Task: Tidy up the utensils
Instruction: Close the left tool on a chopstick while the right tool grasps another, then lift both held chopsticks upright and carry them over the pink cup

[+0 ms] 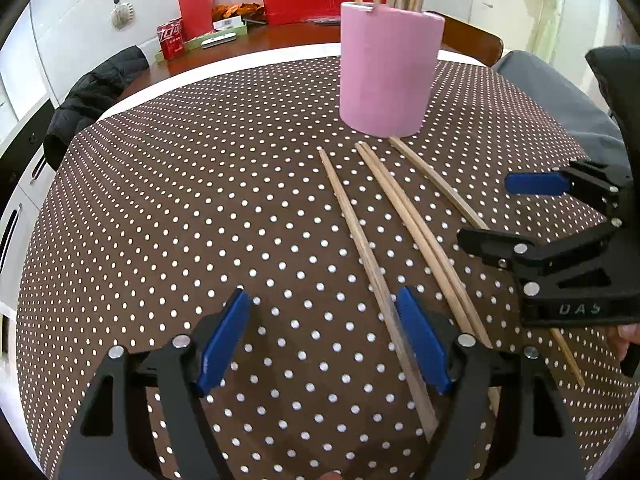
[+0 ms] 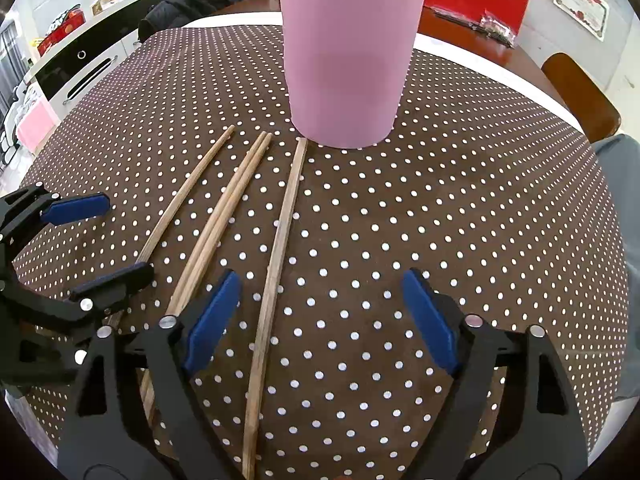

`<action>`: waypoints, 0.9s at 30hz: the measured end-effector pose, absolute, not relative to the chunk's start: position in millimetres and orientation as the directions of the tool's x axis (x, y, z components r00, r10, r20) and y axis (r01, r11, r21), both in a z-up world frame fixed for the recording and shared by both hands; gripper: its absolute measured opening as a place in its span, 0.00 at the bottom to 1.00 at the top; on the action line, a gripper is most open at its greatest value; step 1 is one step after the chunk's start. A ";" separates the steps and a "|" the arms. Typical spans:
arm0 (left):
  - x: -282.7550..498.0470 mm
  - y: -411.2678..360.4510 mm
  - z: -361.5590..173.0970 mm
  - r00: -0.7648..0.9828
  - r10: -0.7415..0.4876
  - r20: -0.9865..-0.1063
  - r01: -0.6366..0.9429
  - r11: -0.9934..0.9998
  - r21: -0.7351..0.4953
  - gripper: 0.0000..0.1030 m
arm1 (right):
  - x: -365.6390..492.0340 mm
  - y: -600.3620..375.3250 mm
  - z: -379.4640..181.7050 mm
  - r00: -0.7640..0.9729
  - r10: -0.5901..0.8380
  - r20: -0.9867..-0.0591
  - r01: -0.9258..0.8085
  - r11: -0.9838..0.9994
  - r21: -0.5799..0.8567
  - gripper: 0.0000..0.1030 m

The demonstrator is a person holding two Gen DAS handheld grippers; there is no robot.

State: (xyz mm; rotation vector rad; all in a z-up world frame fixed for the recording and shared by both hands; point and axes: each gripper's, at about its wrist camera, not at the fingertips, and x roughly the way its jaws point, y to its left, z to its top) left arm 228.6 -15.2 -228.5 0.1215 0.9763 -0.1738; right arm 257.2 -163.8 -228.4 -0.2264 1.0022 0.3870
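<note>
A: Quick pass. Left gripper [image 1: 324, 336] is hanging low over the polka-dot tablecloth [image 1: 180, 200], jaws spread wide, gripping nothing. Right gripper [image 2: 320, 320] is doing the same: wide open, nothing between the pads.

B: Where are the utensils sitting?

A: Loose chopsticks are lying flat on the cloth, tips pointing toward the pink holder [image 2: 348, 60]. I'm counting four: a single chopstick [image 2: 276, 264] running between the right gripper's fingers, a touching pair [image 2: 224, 220] just to its left, and an outer chopstick [image 2: 180, 200] nearest the left gripper.

B: Why are they fanning out like that?

A: Probably laid out as the remaining work, each within reach. In the left view the outer chopstick [image 1: 360, 240] is passing just beside the left gripper's right pad [image 1: 420, 340], so I'm judging each gripper is lining up on its nearest stick.

B: Holder contents?

A: Several chopsticks are already standing in it, leaning on the rim; the tops are getting cropped, so I'm not giving an exact count. One holder, two grippers, four loose sticks.
</note>
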 end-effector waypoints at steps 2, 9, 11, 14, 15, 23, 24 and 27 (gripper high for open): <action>233.1 -14.6 -226.5 0.548 -0.099 -0.831 0.213 0.977 0.024 0.59 | 259.3 -160.0 -227.3 0.481 0.212 -0.850 -0.417 0.909 -0.009 0.71; 242.4 -16.3 -224.0 0.548 -0.102 -0.830 0.227 0.973 0.030 0.49 | 266.1 -160.7 -224.1 0.484 0.206 -0.850 -0.407 0.913 -0.011 0.65; 242.1 -16.1 -224.3 0.549 -0.100 -0.830 0.227 0.973 0.033 0.49 | 266.9 -160.8 -224.2 0.485 0.204 -0.850 -0.405 0.914 -0.012 0.65; 241.8 -15.3 -224.8 0.551 -0.101 -0.828 0.231 0.972 0.035 0.49 | 269.8 -159.2 -224.2 0.483 0.199 -0.853 -0.403 0.915 -0.015 0.65; 242.3 -14.0 -225.1 0.551 -0.102 -0.828 0.232 0.972 0.034 0.49 | 271.0 -158.6 -224.1 0.482 0.199 -0.854 -0.403 0.915 -0.015 0.65; 231.2 -22.3 -225.4 0.561 -0.127 -0.818 0.268 0.963 0.034 0.07 | 263.5 -145.1 -222.2 0.485 0.210 -0.849 -0.439 0.898 -0.029 0.12; 230.7 -20.2 -225.2 0.558 -0.137 -0.818 0.264 0.964 0.018 0.06 | 262.9 -143.7 -222.4 0.486 0.212 -0.848 -0.441 0.897 -0.028 0.09; 227.5 -16.1 -225.3 0.558 -0.140 -0.818 0.255 0.967 0.008 0.06 | 261.9 -142.4 -223.1 0.488 0.221 -0.844 -0.437 0.900 -0.018 0.09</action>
